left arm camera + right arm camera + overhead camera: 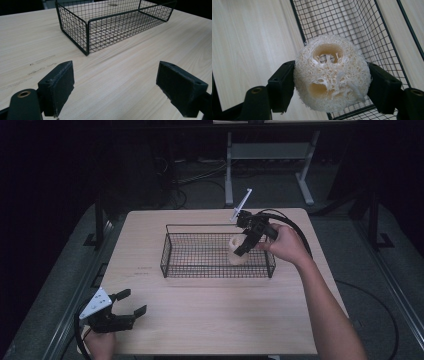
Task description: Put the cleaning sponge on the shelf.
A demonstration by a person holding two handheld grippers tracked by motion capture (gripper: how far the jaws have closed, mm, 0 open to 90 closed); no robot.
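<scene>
Wooden table (pixel 210 320); black wire basket (pixel 172 251) on it.

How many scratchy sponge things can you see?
1. The pale, holey loofah sponge is held between the jaws of the right gripper, above the right end of the black wire mesh basket.

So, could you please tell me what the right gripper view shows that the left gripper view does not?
The right gripper view alone shows the loofah piece, pale and full of holes, clamped in the right gripper above the wire basket. The left gripper view alone shows the left gripper with jaws wide apart and nothing between them, low over the bare table. Both share the black wire basket and the light wooden table.
</scene>
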